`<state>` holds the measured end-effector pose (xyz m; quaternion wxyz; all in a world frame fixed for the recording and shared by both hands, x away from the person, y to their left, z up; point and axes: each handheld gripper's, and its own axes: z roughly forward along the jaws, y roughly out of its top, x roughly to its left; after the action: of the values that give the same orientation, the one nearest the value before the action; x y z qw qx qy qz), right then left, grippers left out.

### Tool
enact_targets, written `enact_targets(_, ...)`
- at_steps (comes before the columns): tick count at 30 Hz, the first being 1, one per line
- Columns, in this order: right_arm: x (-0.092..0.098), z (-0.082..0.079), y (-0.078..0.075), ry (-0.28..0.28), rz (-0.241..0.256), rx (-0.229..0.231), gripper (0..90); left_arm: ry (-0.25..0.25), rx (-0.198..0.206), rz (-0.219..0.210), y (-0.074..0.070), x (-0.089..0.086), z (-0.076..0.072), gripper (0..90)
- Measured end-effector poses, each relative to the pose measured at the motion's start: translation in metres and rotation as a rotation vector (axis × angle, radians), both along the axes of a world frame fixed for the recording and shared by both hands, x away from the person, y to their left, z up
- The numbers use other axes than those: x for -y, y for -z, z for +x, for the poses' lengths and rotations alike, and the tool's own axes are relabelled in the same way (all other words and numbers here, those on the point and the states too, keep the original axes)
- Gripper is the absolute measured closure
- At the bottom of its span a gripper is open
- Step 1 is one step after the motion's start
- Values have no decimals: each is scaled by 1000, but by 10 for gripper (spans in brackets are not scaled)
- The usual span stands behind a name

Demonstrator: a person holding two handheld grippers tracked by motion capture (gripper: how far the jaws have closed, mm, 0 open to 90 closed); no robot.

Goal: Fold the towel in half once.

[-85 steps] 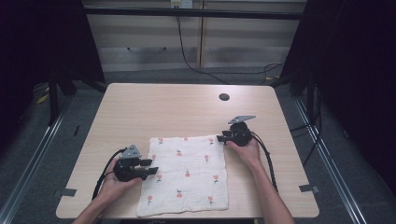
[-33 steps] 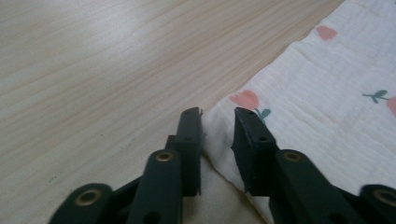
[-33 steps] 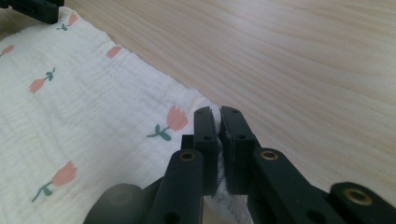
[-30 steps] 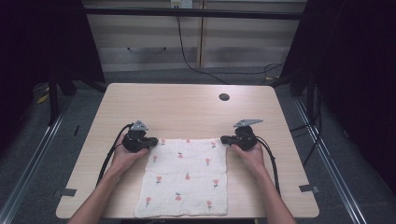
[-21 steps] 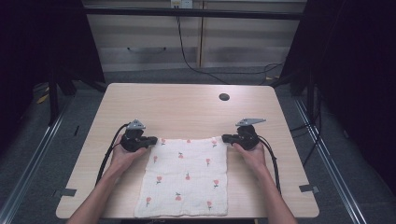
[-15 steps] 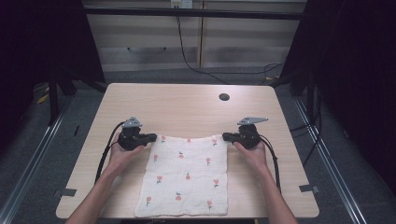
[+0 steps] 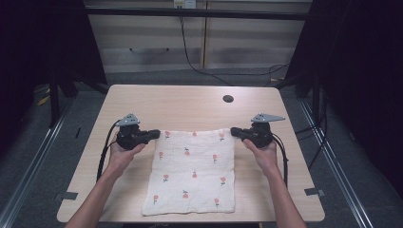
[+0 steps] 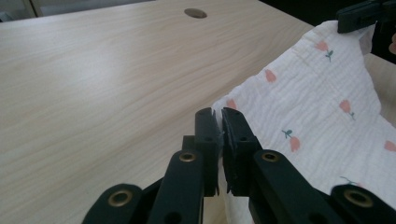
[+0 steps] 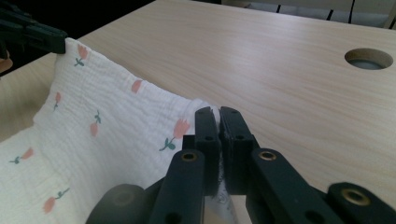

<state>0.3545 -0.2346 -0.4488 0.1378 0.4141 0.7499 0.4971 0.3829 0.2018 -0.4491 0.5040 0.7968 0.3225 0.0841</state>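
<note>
Surface: a light wooden table (image 7: pixel 190 104) on a grey floor, with dark frames at both sides and pale cabinet fronts behind it.
Cloth: a white muslin cloth (image 7: pixel 192 171) with small pink flowers lies on the near half of the table, between the two hands.
Cloth direction: its long axis goes from the far edge toward the person; the near edge lies close to the table's front edge.
Far edge: it is lifted a little and stretched between the two grippers, and the rest lies flat.
Left gripper: the left gripper (image 7: pixel 153 134) has its jaws pressed together on the far left corner of the cloth, with fabric pinched between the pads.
Right gripper: the right gripper (image 7: pixel 235 132) has its jaws closed in the same way on the far right corner.
Around: a round cable hole (image 7: pixel 228 99) is in the far part of the table, well apart from the cloth.
Cables: a black cable trails from each gripper along the forearm.
In the way: nothing lies on the cloth.
</note>
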Motion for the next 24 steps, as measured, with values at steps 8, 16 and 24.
enact_targets(8,4,-5,-13,1,23,30,870,8,32,-24,-11,0,-5,855)
enact_targets(16,7,-12,-29,-7,49,76,872,8,80,-73,-30,0,-15,855)
enact_targets(24,7,-23,-50,-22,80,144,872,29,134,-98,-48,-4,-23,855)
